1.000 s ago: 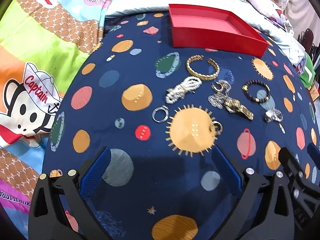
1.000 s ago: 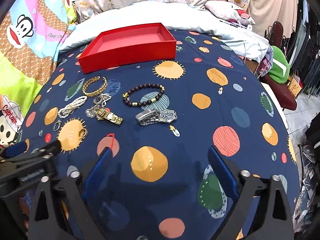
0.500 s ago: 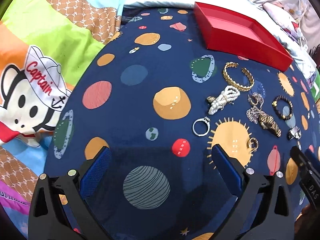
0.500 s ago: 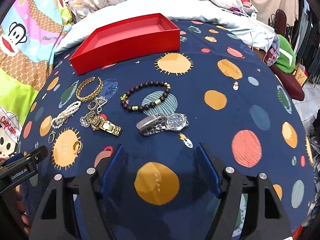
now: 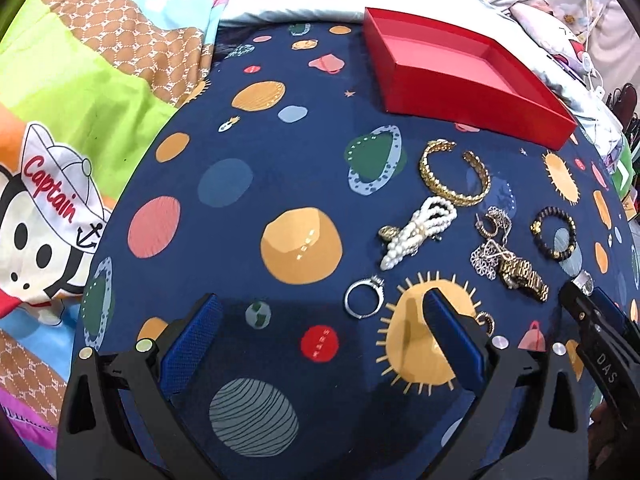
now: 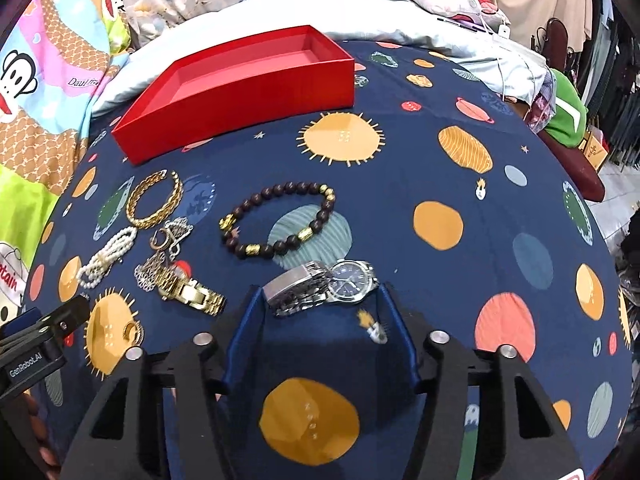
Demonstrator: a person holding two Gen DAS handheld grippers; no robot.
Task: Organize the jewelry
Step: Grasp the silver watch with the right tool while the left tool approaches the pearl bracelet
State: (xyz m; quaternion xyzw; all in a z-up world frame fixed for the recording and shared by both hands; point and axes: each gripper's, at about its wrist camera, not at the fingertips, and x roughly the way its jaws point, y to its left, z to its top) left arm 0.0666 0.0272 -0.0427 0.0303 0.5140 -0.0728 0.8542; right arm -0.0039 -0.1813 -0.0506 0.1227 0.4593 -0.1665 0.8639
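An empty red box [image 6: 248, 88] stands at the back of the navy planet-print cloth; it also shows in the left wrist view [image 5: 464, 76]. In front of it lie a gold bangle [image 6: 154, 200], a pearl bracelet [image 6: 106, 262], a dark bead bracelet [image 6: 280, 220], a gold watch [image 6: 192, 294] and a silver watch [image 6: 324, 286]. My right gripper [image 6: 318, 300] is open, its blue fingers either side of the silver watch's near edge. My left gripper [image 5: 320, 316] is open above the cloth, with a silver ring [image 5: 364, 298] just beyond its right finger.
A tangle of silver and gold earrings [image 6: 168, 240] lies between the pearls and the gold watch. A small gold ring [image 6: 132, 330] sits on the sun print. Cartoon bedding [image 5: 80, 120] lies left, pillows behind, clothes and a green item [image 6: 564, 116] right.
My right gripper has moved forward and its fingers have narrowed to flank the silver watch. My left gripper swung left, then a little back right toward the silver ring, and stays open.
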